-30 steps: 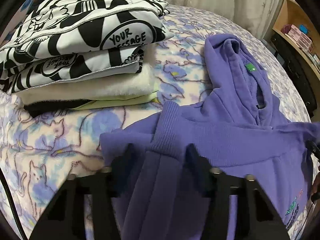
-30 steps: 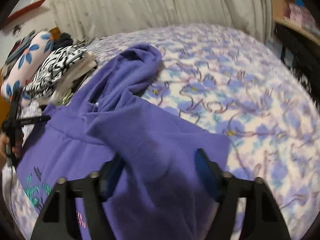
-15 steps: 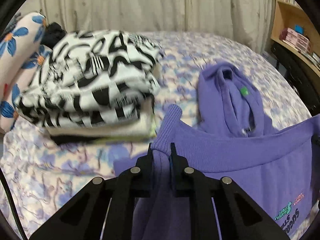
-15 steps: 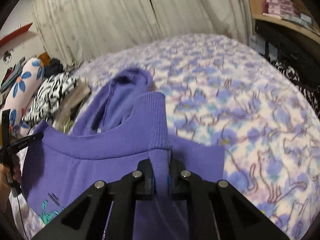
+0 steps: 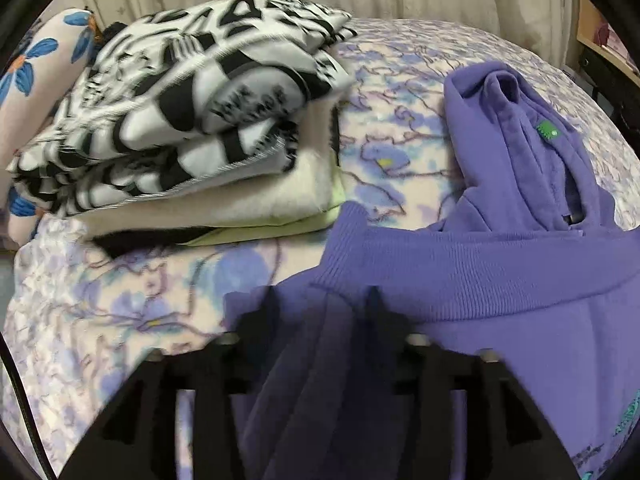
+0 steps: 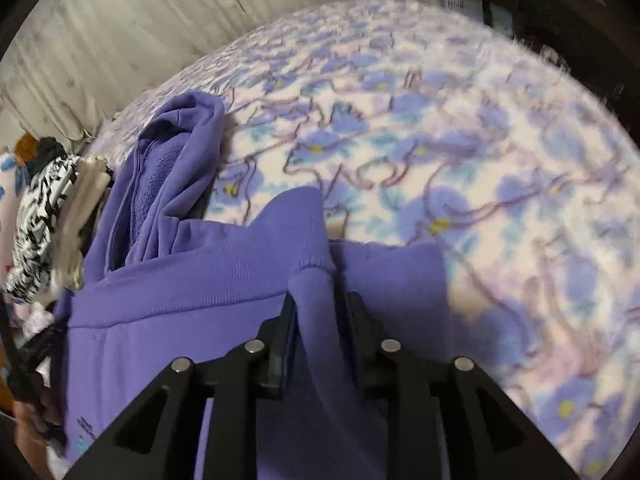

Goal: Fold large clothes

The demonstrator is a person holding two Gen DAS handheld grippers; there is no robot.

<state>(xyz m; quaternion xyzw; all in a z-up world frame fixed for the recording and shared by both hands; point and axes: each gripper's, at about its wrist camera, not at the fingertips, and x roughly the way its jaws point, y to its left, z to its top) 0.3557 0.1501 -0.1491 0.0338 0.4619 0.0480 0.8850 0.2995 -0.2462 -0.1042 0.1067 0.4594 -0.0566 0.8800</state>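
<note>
A purple hoodie point(image 5: 500, 280) lies on the bed, hood point(image 5: 516, 136) toward the far side, ribbed hem folded across the body. My left gripper point(image 5: 322, 312) is open, its fingers apart over the hoodie's left corner, fabric lying loose between them. In the right wrist view the hoodie point(image 6: 192, 292) shows with its hood point(image 6: 176, 160) at upper left. My right gripper point(image 6: 318, 308) has its fingers partly apart around a fold of the hem, which still bulges between them.
A stack of folded clothes point(image 5: 180, 120), black-and-white print on top, sits at the left on the flowered bedspread point(image 5: 392, 160). A flowered pillow point(image 5: 28, 64) lies behind it. Curtains hang behind; a shelf stands at the right. Bare bedspread point(image 6: 480, 200) spreads right.
Half a second ago both grippers were shut on the hem and held it up. Now both have come down to the bed and opened, the left wide, the right partly.
</note>
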